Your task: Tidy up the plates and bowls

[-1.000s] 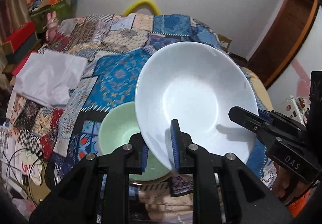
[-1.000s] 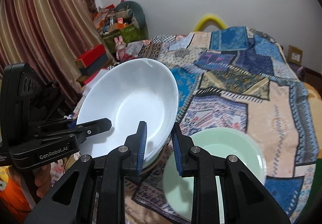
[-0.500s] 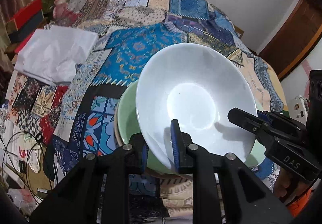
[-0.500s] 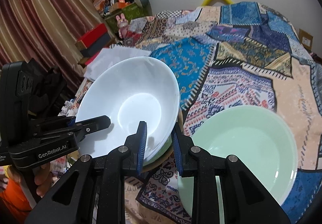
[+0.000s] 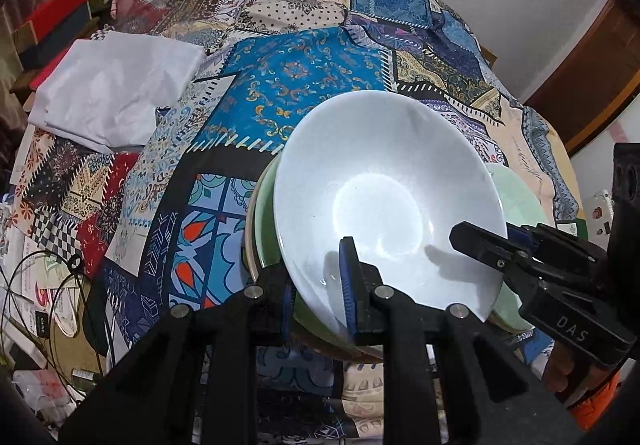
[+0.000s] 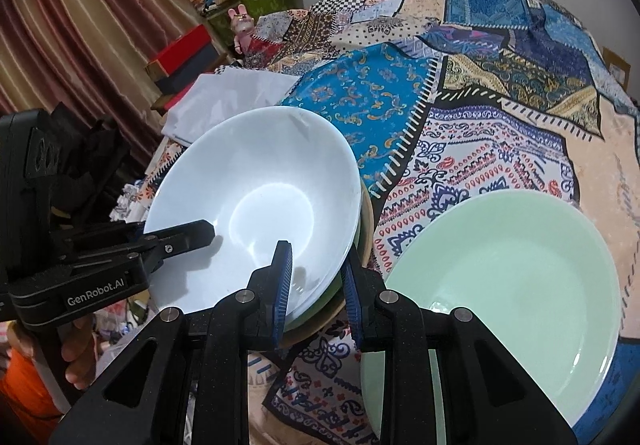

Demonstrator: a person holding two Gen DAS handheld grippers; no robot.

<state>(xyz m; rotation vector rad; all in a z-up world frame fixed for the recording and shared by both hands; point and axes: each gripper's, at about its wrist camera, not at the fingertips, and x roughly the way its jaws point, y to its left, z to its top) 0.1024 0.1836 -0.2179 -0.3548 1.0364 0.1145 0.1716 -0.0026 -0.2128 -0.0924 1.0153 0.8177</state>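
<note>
Left wrist view: beyond my fingers and to their left, a folded white cloth (image 5: 116,93) lies on the patchwork quilt (image 5: 304,65). My left gripper (image 5: 316,297) is clamped on the near rim of the white bowl (image 5: 384,201), one blue pad inside, the other under the rim. The bowl tilts over a green dish (image 5: 268,229), which sits nested in a tan one; nothing lies inside the white bowl. To the right, my right gripper (image 5: 480,241) pinches the same bowl's rim.

Right wrist view: my left gripper (image 6: 200,231) shows at far left, the white bowl (image 6: 256,205) sits gripped between my right gripper (image 6: 318,289) pads, and an empty mint-green plate (image 6: 500,277) lies right of my fingers on the quilt.
</note>
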